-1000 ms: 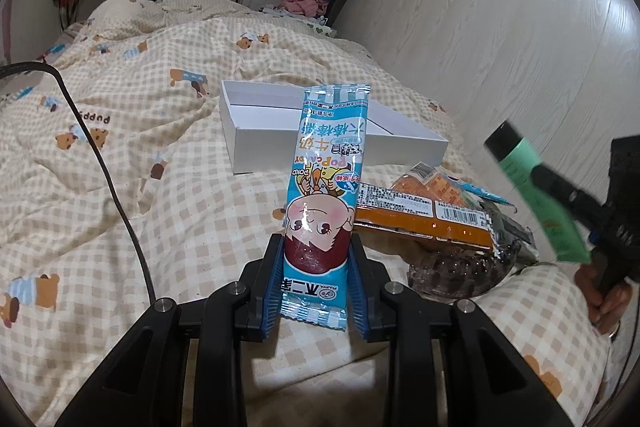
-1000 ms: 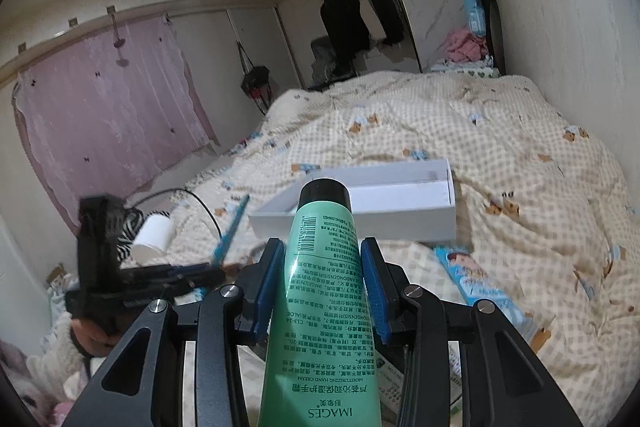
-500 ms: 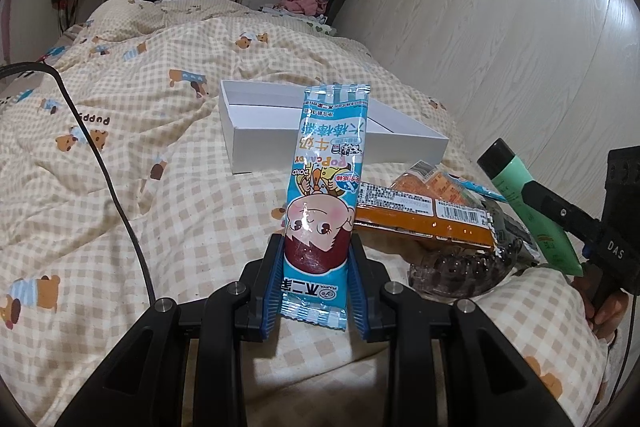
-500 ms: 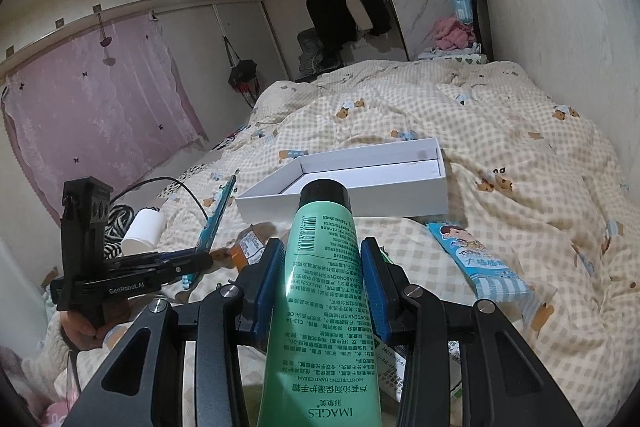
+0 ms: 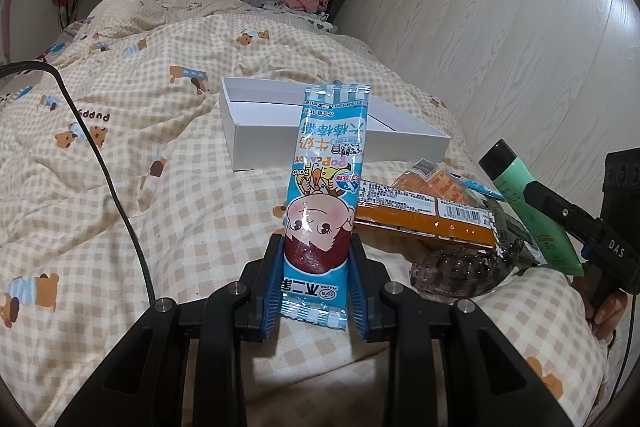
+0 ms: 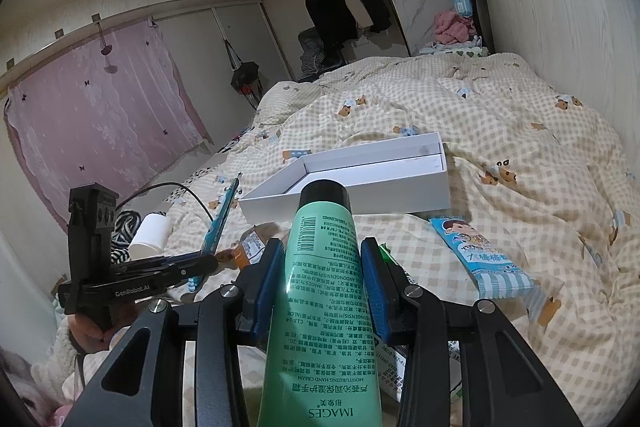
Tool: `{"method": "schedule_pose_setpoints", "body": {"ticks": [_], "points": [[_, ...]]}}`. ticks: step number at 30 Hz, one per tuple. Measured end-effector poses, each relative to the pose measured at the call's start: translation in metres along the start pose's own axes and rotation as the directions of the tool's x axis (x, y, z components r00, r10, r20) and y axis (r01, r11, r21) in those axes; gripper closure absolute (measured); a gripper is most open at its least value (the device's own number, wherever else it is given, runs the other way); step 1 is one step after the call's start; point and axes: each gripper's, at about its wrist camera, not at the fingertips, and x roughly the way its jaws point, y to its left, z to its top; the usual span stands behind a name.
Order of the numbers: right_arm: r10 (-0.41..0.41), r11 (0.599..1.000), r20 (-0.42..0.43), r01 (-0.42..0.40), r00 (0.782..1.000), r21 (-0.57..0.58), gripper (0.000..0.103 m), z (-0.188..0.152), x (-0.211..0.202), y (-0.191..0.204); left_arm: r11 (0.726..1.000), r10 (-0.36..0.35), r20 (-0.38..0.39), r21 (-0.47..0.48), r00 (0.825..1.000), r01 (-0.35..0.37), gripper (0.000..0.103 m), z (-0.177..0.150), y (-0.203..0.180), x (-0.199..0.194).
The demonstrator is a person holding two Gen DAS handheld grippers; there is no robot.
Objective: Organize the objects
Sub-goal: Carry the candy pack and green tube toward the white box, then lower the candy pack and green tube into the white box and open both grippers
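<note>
My left gripper (image 5: pixel 316 247) is shut on the lower end of a blue candy packet (image 5: pixel 328 167), which stands upright above the checked quilt. An open white box (image 5: pixel 264 143) lies just beyond it on the bed. My right gripper (image 6: pixel 322 255) is shut on a green hand-cream tube (image 6: pixel 324 267), black cap pointing toward the white box (image 6: pixel 360 203). In the left wrist view the tube (image 5: pixel 520 203) shows at the right edge. In the right wrist view the left gripper (image 6: pixel 212 261) shows at the left, holding its packet (image 6: pixel 220 223) edge-on.
An orange packet (image 5: pixel 420 211) and a clear hair claw (image 5: pixel 460 271) lie right of the left gripper. A second blue candy packet (image 6: pixel 480 251) rests on the quilt right of the tube. A black cable (image 5: pixel 108 163) crosses the bed at left. A wall runs along the right.
In the left wrist view the right gripper with the green tube has sunk a little and shifted slightly left. The left gripper and its packet have not moved.
</note>
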Motion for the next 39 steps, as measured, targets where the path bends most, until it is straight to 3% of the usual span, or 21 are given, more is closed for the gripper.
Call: {"method": "schedule_pose_setpoints", "body": {"ticks": [10, 18, 26, 30, 39], "points": [[0.012, 1.0, -0.003, -0.012, 1.0, 0.008, 0.062, 0.0, 0.0, 0.0, 1.0, -0.004, -0.011, -0.008, 1.0, 0.004, 0.07, 0.001, 0.003, 0.004], [0.077, 0.995, -0.027, -0.075, 0.997, 0.068, 0.062, -0.001, 0.008, -0.011, 0.999, 0.034, -0.024, 0.021, 0.999, -0.033, 0.07, 0.004, -0.006, 0.007], [0.101, 0.981, 0.033, -0.105, 0.994, 0.165, 0.062, -0.004, -0.003, -0.028, 1.0, 0.007, -0.05, 0.012, 0.999, -0.007, 0.07, 0.007, -0.002, 0.009], [0.084, 0.981, 0.025, -0.087, 0.996, 0.174, 0.062, -0.006, -0.001, -0.034, 0.996, -0.054, -0.059, -0.074, 0.997, 0.05, 0.07, 0.013, 0.009, 0.007], [0.072, 0.977, 0.045, -0.08, 0.996, 0.196, 0.062, -0.002, -0.005, -0.036, 0.993, -0.048, -0.004, -0.107, 0.999, 0.047, 0.07, 0.019, 0.016, -0.003]]}}
